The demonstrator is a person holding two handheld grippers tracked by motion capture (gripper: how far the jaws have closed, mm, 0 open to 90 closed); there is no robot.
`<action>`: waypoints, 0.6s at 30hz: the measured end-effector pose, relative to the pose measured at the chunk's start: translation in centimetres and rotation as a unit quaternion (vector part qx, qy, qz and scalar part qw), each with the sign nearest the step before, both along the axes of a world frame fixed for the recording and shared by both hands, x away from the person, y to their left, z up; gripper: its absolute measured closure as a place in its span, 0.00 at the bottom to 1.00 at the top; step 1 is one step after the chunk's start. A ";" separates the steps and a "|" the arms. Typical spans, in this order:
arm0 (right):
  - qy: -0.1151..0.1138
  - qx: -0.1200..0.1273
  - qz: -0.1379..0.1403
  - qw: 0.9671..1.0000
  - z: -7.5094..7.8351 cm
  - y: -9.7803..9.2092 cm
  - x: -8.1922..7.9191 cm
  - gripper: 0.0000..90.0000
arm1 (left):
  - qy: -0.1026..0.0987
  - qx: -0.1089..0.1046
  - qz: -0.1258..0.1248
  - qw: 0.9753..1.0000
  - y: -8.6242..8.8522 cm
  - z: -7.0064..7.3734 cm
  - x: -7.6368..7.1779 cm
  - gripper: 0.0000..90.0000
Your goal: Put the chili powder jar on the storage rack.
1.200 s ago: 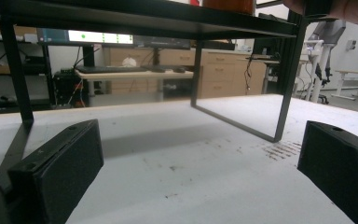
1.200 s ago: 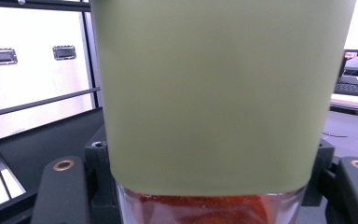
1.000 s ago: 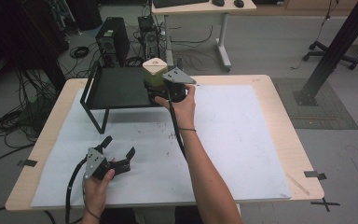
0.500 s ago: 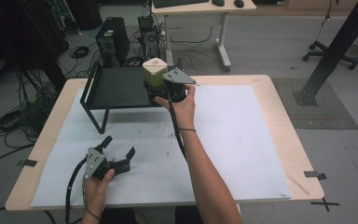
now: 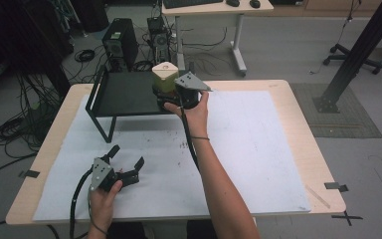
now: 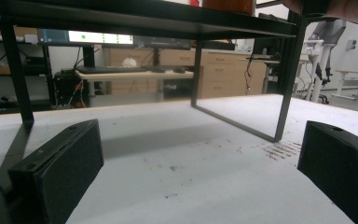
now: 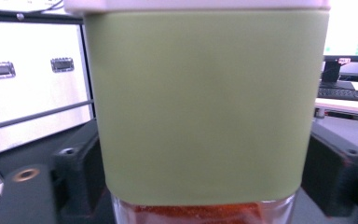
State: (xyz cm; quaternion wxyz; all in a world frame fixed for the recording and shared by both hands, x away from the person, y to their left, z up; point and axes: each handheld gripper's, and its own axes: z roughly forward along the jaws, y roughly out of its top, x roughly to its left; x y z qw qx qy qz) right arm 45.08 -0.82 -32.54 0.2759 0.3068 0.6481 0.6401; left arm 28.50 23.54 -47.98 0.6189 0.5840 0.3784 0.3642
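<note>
The jar (image 5: pixel 165 78), a glass one with a pale lid, a plain olive-green band bearing no readable writing and orange-red contents under the band, stands at the right end of the black metal shelf (image 5: pixel 124 94), with the right gripper (image 5: pixel 174 97) clamped on its sides. In the right gripper view the green band (image 7: pixel 200 102) sits between the two black jaws. The left gripper (image 5: pixel 124 167) rests low on the white paper-covered table (image 5: pixel 258 144) near its front left edge, jaws spread apart and holding nothing.

A lab/workshop is indicated: PC tower (image 5: pixel 121 44) on floor, loose cables (image 5: pixel 15 124), desks w/ keyboards, paper-covered table (image 5: pixel 258 144).
</note>
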 end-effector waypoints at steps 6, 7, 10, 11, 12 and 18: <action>0.002 0.012 -0.002 1.000 0.0 -0.1 -0.1 0.02 | 0.000 0.000 0.000 1.000 0.0 0.0 0.0 0.00; 0.002 0.011 -0.004 1.000 0.0 0.0 -0.1 0.01 | 0.000 0.000 0.000 1.000 0.0 0.0 0.0 0.00; 0.003 0.005 -0.005 1.000 0.0 0.0 -0.1 0.01 | -0.001 0.001 0.000 1.000 0.0 0.0 0.0 0.00; 0.004 0.004 -0.006 1.000 0.0 0.0 -0.1 0.01 | -0.001 0.001 -0.001 1.000 0.0 0.0 0.0 0.00; 0.006 0.004 -0.006 1.000 0.0 0.0 -0.2 0.01 | -0.001 0.001 0.000 1.000 0.0 0.0 0.0 0.00; 0.005 0.011 -0.009 1.000 0.3 -0.7 -1.3 0.01 | 0.000 0.000 0.000 1.000 0.0 0.0 0.0 0.00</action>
